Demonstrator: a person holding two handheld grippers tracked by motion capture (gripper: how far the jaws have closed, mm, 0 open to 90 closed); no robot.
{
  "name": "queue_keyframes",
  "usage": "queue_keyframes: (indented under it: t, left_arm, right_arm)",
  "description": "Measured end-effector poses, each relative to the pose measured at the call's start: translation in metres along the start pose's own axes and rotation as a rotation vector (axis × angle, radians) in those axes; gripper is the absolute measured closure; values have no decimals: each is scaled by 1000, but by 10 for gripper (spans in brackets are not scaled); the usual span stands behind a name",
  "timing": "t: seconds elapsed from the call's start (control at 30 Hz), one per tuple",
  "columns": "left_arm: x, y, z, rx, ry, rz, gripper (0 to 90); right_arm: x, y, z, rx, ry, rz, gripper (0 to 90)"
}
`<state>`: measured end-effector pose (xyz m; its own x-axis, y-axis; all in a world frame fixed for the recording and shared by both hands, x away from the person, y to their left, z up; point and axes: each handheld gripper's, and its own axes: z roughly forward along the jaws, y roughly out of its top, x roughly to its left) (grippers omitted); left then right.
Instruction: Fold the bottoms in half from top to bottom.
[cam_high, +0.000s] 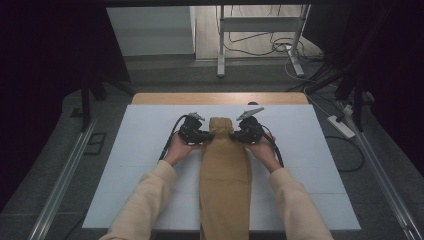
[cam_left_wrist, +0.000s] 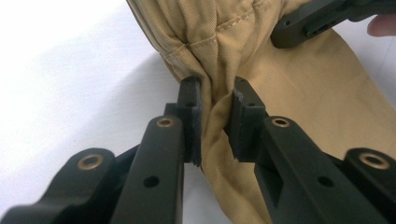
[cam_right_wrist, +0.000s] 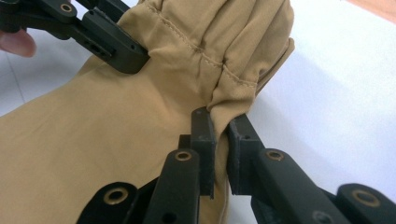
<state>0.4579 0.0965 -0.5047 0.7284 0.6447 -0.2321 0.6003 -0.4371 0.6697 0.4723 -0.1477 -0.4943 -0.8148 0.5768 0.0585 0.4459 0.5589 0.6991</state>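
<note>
A long tan cloth (cam_high: 225, 175) lies lengthwise on the white board (cam_high: 310, 150), running from the near edge to the middle. Its far end is bunched and has a stitched hem (cam_right_wrist: 205, 56). My left gripper (cam_high: 204, 134) is shut on the left side of that end, with a fold of fabric squeezed between its pads (cam_left_wrist: 217, 91). On the right side, my right gripper (cam_high: 235, 134) is shut on the hem corner (cam_right_wrist: 222, 119). Each gripper view also catches the other gripper's jaw on the cloth: the right gripper (cam_left_wrist: 322, 18) and the left gripper (cam_right_wrist: 93, 32).
The board rests on a wooden table whose far edge (cam_high: 220, 98) shows beyond it. Behind stand a metal frame (cam_high: 220, 45) and loose cables on the floor. A power strip (cam_high: 341, 126) lies on the floor at the right. Forearms in cream sleeves (cam_high: 145, 205) come in from below.
</note>
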Motion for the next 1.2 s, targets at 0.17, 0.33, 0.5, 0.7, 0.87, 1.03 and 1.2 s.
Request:
queue_keyframes:
  t: [0.17, 0.33, 0.5, 0.7, 0.87, 1.03, 1.2]
  left_arm:
    - [0, 7, -8, -6, 5, 18, 769]
    - [-2, 16, -19, -29, 22, 38, 771]
    - [-3, 18, -24, -45, 26, 49, 814]
    - [0, 18, -22, -48, 15, 31, 835]
    - [3, 16, -17, -32, -2, 21, 856]
    - [2, 17, -19, -40, 5, 34, 863]
    - [2, 21, -26, -58, 12, 44, 865]
  right_arm:
    - [-1, 6, -5, -8, 1, -23, 828]
    - [0, 17, -13, -31, -11, -38, 828]
    - [0, 20, -16, -41, -21, -43, 828]
    - [-1, 21, -17, -44, -22, -41, 832]
    - [-1, 19, -14, -33, -11, -49, 836]
    - [-1, 19, -14, -42, -12, -52, 837]
    - [0, 23, -17, -61, -24, -66, 838]
